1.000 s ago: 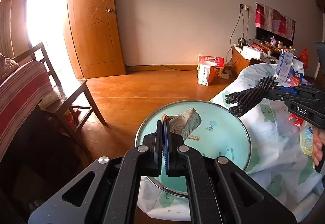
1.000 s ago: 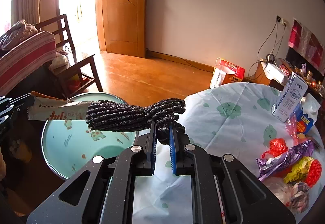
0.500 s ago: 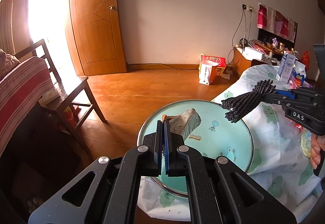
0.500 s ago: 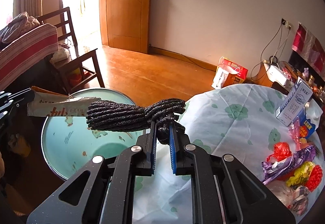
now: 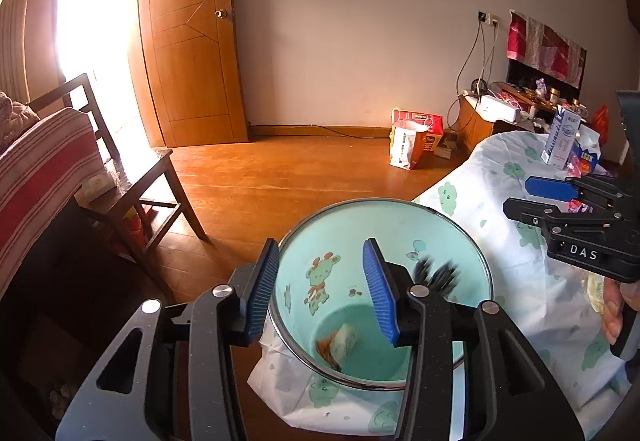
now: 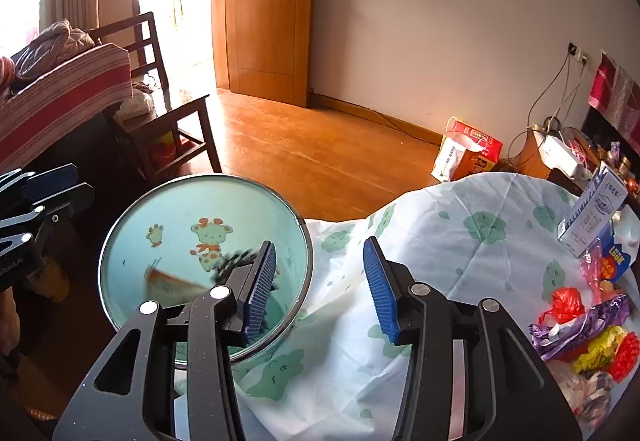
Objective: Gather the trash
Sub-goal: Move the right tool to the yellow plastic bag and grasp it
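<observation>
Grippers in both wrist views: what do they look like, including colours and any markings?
Both are matte black, speckled, angular linkage frames with silver pivot screws and triangular cut-outs. The left gripper and right gripper each carry two flat fingers faced with ribbed blue pads. Seen side-on from the left wrist, the right gripper's body bears white "DAS" lettering. No cables or sleeves show.

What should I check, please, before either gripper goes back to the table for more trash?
1. Left gripper empty, jaws opening: ok.
2. Right gripper empty, jaws opening: ok.
3. Paper wrapper inside the bin: ok.
4. Dark knitted piece settled in the bin: cannot tell, it is blurred.
5. More trash on the table, such as the purple wrapper: ok.
</observation>
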Tool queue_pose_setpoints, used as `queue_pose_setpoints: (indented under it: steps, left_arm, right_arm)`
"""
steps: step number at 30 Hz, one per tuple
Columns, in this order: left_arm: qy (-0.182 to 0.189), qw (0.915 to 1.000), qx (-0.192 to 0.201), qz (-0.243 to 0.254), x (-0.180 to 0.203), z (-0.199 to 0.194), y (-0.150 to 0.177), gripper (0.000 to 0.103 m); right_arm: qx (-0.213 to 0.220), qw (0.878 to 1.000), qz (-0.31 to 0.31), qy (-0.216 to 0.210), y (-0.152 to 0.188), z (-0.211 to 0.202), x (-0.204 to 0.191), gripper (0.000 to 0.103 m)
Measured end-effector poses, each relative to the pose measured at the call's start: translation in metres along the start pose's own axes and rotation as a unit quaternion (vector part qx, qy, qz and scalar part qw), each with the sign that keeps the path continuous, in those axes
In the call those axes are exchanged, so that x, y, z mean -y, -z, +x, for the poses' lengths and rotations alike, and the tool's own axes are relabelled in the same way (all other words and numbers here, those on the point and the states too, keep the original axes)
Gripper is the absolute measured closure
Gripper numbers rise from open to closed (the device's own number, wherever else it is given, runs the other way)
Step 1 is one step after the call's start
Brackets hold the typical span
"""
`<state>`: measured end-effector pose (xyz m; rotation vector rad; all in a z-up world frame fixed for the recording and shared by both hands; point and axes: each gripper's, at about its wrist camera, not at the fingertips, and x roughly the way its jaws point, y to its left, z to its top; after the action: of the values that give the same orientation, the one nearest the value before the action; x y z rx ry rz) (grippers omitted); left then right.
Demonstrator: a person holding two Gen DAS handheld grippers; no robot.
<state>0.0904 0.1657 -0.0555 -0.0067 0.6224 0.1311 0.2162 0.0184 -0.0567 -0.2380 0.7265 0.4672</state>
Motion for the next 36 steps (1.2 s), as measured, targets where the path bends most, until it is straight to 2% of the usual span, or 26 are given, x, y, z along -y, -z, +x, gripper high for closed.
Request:
queue_pose_setpoints:
  steps: [6, 8, 10, 13, 15, 22, 26, 29, 36]
  left_arm:
    - [-0.001, 1.0000, -0.001, -0.001, 0.002, 0.001, 0.001, 0.044]
    - [-0.002, 1.0000, -0.004, -0.002, 0.003, 0.002, 0.001, 0.035]
    - [0.001, 1.0000, -0.007, -0.006, 0.005, 0.003, 0.003, 0.032]
    - [0.003, 1.0000, -0.008, -0.003, 0.015, 0.002, 0.009, 0.019]
    - [0.018, 0.9998, -0.012, 0.002, 0.028, 0.002, 0.015, 0.018]
    - [0.072, 0.9943, -0.043, 0.065, 0.095, 0.006, 0.046, 0.017]
    - [0.094, 0.9907, -0.037, 0.092, 0.122, -0.003, 0.053, 0.016]
    - [0.096, 0.9895, -0.033, 0.102, 0.134, -0.007, 0.055, 0.011]
    - [0.090, 0.9895, -0.044, 0.104, 0.135, -0.005, 0.060, 0.011]
  right_arm:
    - [0.005, 1.000, 0.014, 0.002, 0.001, -0.010, 0.008, 0.051]
    - [0.010, 1.000, 0.016, 0.004, 0.002, -0.017, 0.012, 0.051]
    - [0.015, 1.000, 0.020, 0.008, 0.004, -0.029, 0.020, 0.050]
    - [0.025, 0.999, 0.031, 0.020, 0.015, -0.056, 0.040, 0.047]
    - [0.031, 0.998, 0.040, 0.034, 0.029, -0.076, 0.056, 0.040]
    - [0.015, 0.993, 0.081, 0.088, 0.108, -0.130, 0.103, 0.039]
    - [0.011, 0.987, 0.122, 0.108, 0.150, -0.151, 0.123, 0.036]
    - [0.012, 0.983, 0.156, 0.095, 0.171, -0.165, 0.129, 0.036]
    - [0.013, 0.990, 0.135, 0.049, 0.173, -0.158, 0.096, 0.035]
